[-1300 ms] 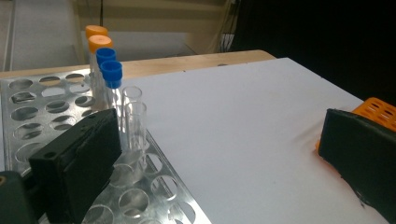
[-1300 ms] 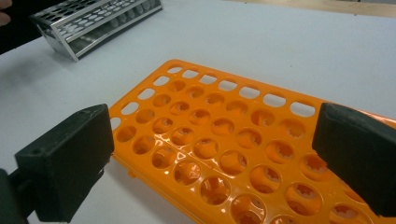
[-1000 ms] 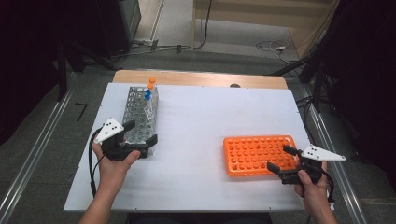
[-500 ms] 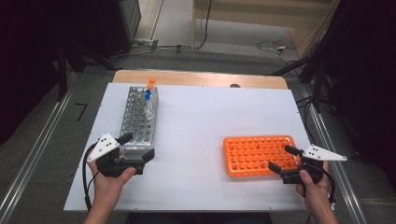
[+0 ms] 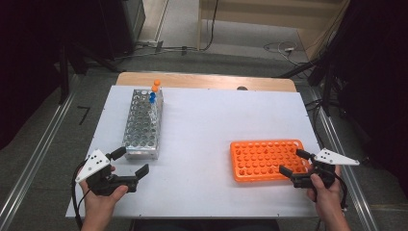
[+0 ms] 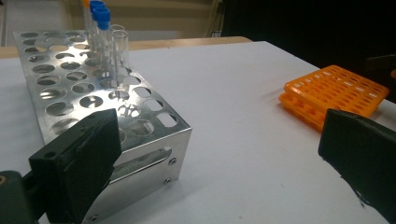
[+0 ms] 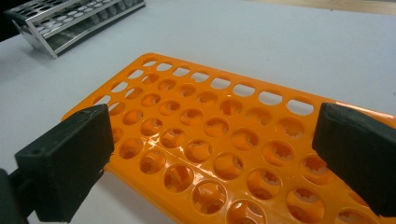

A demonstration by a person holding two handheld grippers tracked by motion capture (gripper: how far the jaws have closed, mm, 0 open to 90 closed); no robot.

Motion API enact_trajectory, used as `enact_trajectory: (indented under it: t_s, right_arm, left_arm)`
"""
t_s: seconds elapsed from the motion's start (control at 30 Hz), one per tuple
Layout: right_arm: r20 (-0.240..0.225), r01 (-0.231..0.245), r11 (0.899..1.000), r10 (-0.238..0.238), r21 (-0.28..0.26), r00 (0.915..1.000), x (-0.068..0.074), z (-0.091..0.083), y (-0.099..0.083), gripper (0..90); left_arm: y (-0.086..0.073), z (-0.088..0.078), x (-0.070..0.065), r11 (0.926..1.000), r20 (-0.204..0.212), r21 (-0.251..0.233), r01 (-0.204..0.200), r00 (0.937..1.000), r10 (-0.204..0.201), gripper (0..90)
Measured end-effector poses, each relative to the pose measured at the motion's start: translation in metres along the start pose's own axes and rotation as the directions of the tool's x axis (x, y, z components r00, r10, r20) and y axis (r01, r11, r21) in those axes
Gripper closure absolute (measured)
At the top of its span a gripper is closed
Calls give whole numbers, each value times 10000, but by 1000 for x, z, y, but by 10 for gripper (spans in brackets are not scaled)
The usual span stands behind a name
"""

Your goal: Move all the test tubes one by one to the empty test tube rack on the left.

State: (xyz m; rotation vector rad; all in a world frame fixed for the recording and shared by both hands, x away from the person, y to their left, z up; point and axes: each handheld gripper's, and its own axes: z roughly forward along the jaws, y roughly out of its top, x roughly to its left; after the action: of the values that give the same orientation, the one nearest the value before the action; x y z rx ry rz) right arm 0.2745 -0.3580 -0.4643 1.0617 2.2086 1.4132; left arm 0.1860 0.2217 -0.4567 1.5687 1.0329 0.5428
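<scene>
From where I stood, the left gripper (image 5: 129,164) hung with its jaws spread wide and empty, just off the near end of the metal rack (image 5: 142,124). The rack lay at about one o'clock from it, its long axis running away toward twelve, with the capped tubes (image 5: 153,93) at the far end; how many there were I could not quite count. The right gripper (image 5: 295,162), also released, straddled the near right corner of the orange rack (image 5: 262,158). The left hand (image 5: 100,202) was plainly nearer the tubes.

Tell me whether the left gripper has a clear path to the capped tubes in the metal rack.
Probably yes: the left gripper is open at the near end of the metal rack, and the capped tubes stand exposed at its far end.
</scene>
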Motion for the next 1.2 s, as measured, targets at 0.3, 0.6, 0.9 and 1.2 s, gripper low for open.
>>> enact_trajectory:
  t_s: [0.3, 0.6, 0.9, 1.2]
  right_arm:
    - [185, -135, 9998, 138, -159, 9997, -7, -5, -6, 0]
    - [124, -196, 9994, 199, -274, 9997, -12, -3, -12, 0]
    - [59, -207, 9994, 209, -264, 9998, -11, -2, -12, 0]
    - [70, -264, 9996, 265, -118, 9996, -14, 2, -15, 0]
  left_arm:
    - [-5, -12, 16, 9998, -199, -183, 107, 9997, -111, 0]
    - [-5, -7, 23, 9991, -422, -431, -12, 9991, -6, 0]
    - [-8, -4, 28, 9995, -580, -297, 41, 9983, -58, 0]
    - [-10, 2, 27, 9999, -491, -150, 46, 9988, -53, 0]
